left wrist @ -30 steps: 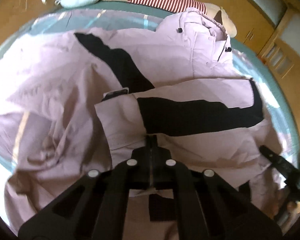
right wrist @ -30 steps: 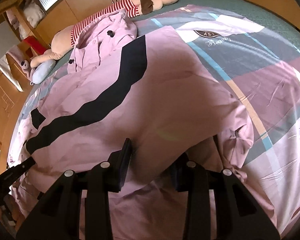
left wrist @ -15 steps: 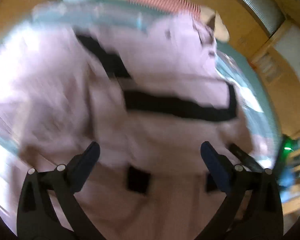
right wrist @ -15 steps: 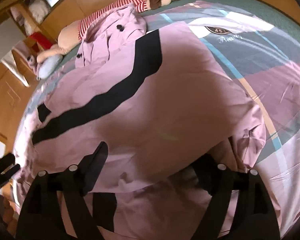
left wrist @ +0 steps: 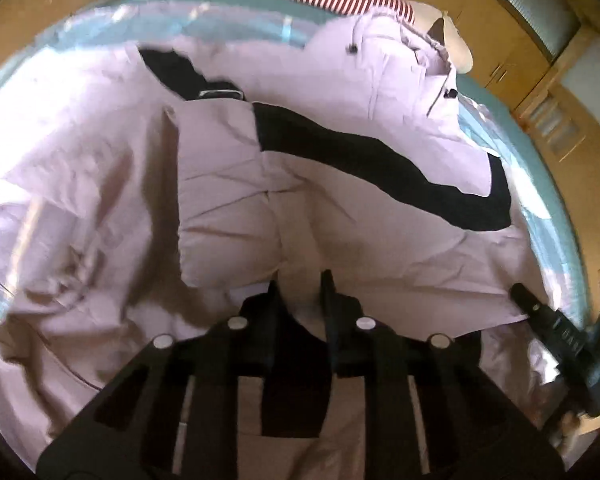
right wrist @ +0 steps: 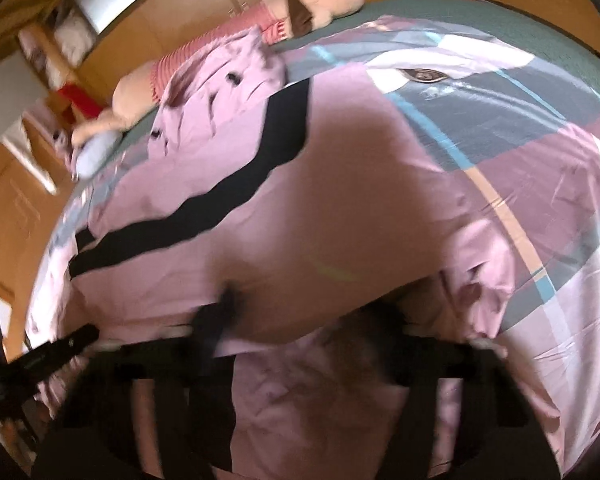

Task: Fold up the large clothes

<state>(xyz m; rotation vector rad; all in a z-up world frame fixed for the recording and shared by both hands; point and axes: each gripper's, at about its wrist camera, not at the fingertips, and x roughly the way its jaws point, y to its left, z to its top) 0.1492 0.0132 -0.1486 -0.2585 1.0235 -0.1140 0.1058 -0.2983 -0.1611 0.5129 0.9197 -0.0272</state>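
Observation:
A large pale pink jacket point(left wrist: 340, 216) with a black wavy band lies spread on the bed; it also shows in the right wrist view point(right wrist: 340, 208). Its hood with black snaps point(left wrist: 404, 64) lies at the far end. My left gripper point(left wrist: 300, 288) is nearly closed, pinching a fold of the pink fabric at the near hem. My right gripper point(right wrist: 312, 312) is blurred, its fingers apart, with the jacket's hem bulging between them. The right gripper's finger shows at the right edge of the left wrist view point(left wrist: 540, 312).
The bed has a plaid duvet point(right wrist: 520, 128) in grey, mauve and white. A long plush toy in a red striped shirt point(right wrist: 300, 12) lies along the far edge. Wooden wardrobes point(left wrist: 520, 60) surround the bed.
The left gripper opened wide half a second ago and has closed again on the near hem fabric. The right gripper has opened from its earlier narrower grip and moved, blurred.

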